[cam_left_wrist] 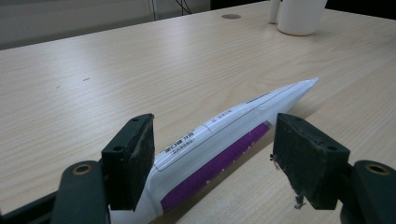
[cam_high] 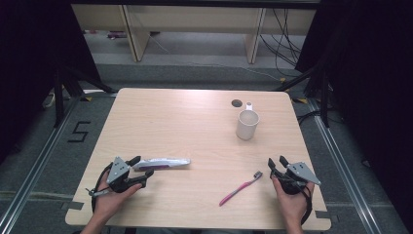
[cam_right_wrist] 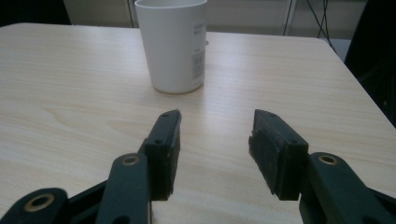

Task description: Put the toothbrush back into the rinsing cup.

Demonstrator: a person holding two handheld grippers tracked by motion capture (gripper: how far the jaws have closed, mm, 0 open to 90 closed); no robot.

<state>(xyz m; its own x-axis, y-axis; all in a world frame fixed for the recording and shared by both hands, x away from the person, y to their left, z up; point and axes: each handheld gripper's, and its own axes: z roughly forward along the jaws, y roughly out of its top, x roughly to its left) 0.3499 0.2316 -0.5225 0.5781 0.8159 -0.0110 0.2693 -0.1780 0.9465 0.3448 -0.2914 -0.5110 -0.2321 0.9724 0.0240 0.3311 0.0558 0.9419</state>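
A white and purple toothpaste tube [cam_high: 165,163] lies on the wooden table [cam_high: 195,131] at the front left. My left gripper [cam_high: 140,166] is at its near end, and in the left gripper view the tube [cam_left_wrist: 219,144] runs between the jaws of the left gripper [cam_left_wrist: 215,122]. One pad is close beside the tube and the other stands apart, so the jaws are open around it. A pink toothbrush [cam_high: 238,189] lies at the front right. Just right of it my right gripper [cam_high: 276,162] rests open with nothing between the jaws, and the right gripper [cam_right_wrist: 218,119] points toward the white cup [cam_right_wrist: 175,44].
The white cup [cam_high: 247,124] stands at the back right of the table. A small white item [cam_high: 249,105] and a round hole [cam_high: 236,103] in the tabletop lie just behind it. Dark curtains and stands flank the table on both sides.
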